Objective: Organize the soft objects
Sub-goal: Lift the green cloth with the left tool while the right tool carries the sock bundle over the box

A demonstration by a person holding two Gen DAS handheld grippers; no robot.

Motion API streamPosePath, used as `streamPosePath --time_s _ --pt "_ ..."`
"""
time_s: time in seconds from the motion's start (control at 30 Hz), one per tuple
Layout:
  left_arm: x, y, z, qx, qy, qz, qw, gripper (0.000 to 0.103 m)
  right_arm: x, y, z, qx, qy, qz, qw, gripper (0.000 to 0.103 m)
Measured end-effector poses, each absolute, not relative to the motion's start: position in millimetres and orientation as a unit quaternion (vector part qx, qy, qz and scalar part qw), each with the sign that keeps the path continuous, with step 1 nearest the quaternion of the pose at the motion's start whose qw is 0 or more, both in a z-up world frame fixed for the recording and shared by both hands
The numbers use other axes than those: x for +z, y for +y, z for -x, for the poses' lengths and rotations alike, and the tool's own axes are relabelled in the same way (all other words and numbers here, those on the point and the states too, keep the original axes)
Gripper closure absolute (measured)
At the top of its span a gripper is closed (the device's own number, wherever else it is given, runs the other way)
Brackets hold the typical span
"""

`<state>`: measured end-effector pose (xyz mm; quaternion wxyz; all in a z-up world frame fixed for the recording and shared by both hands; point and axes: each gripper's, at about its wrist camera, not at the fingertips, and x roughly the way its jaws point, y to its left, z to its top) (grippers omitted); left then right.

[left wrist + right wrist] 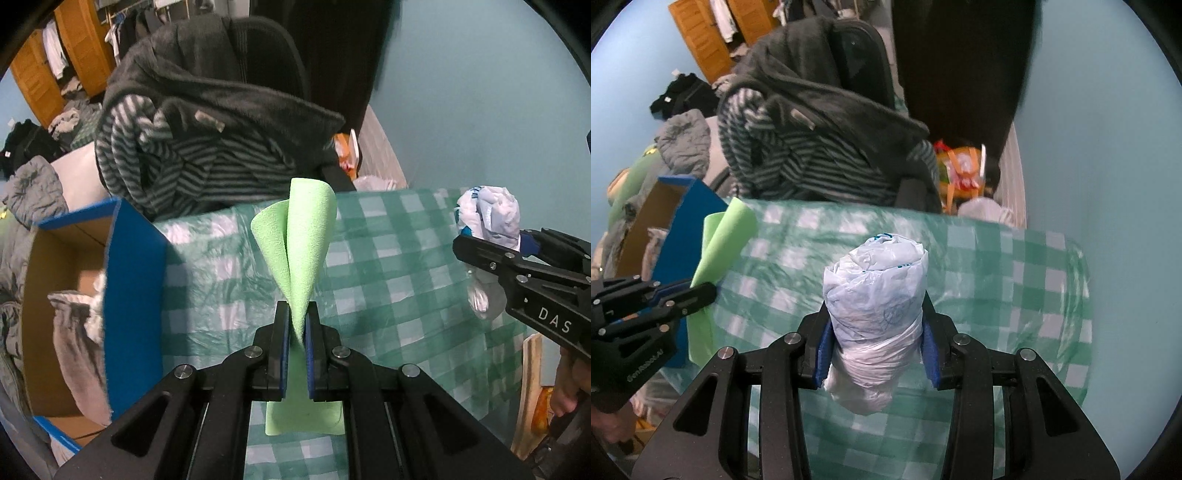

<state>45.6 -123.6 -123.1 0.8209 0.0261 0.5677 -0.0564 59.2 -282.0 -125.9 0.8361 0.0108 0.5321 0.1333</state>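
My left gripper (297, 325) is shut on a thin light-green cloth (303, 236), which stands up from the pads in a folded cone and hangs below them over the green checked tablecloth (388, 266). My right gripper (875, 325) is shut on a rolled white plastic bag (877, 291) with blue print, held upright above the same cloth. In the left wrist view the right gripper (491, 247) shows at the right edge with the bag (491, 218). The right wrist view shows the left gripper (690, 291) at the left with the green cloth (720, 243).
A blue cardboard box (129, 280) stands open at the table's left with a grey-white cloth (77, 332) inside. A chair behind the table is draped with a dark and striped fleece (207, 147). Clothes lie on the floor beyond. A blue wall (1089, 147) is at the right.
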Motion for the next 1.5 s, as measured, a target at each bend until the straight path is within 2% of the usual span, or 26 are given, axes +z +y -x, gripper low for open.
streamPosePath --time_s 0.6,1.5 --pt "-63 -74 -25 -0.028 0.528 -0.019 0.849 0.096 -50 -242 -51 0.159 0.484 0.008 0.86 0.064" --pt "-40 34 5 0.044 0.513 0.023 0.857 0.096 -19 -125 -60 0.239 0.462 0.028 0.853 0.064"
